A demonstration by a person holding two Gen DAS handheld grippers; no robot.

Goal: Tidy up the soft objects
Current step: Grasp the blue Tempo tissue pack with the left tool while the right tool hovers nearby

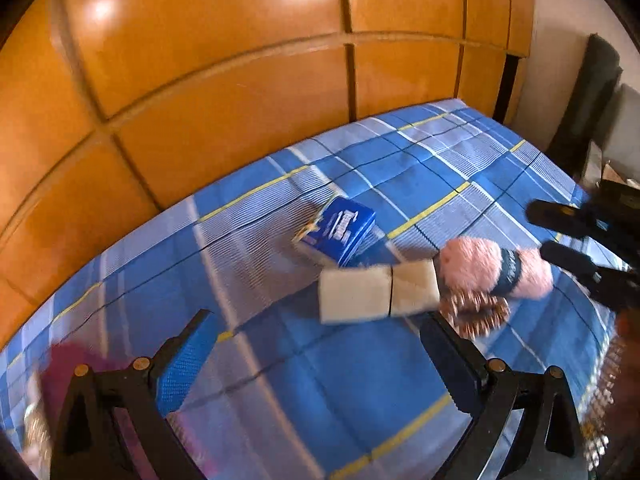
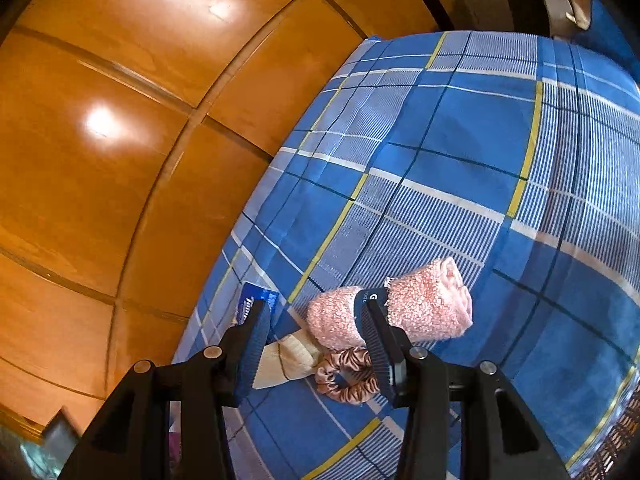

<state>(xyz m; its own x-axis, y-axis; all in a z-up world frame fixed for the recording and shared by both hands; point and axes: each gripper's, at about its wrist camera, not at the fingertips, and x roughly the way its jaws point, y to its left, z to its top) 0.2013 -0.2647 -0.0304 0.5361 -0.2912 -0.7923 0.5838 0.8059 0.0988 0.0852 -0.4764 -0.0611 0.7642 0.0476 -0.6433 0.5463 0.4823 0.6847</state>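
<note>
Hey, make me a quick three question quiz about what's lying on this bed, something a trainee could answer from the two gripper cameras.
1. True or false: a dark band is wrapped round the rolled pink towel.
2. Which item lies closest to the wooden panelling? A) the blue box B) the satin scrunchie C) the cream folded cloth
3. Fill in: in the right wrist view, nothing sits between the right gripper's fingers, so it is ____.

Key: 1 true. 2 A. 3 open.
</note>
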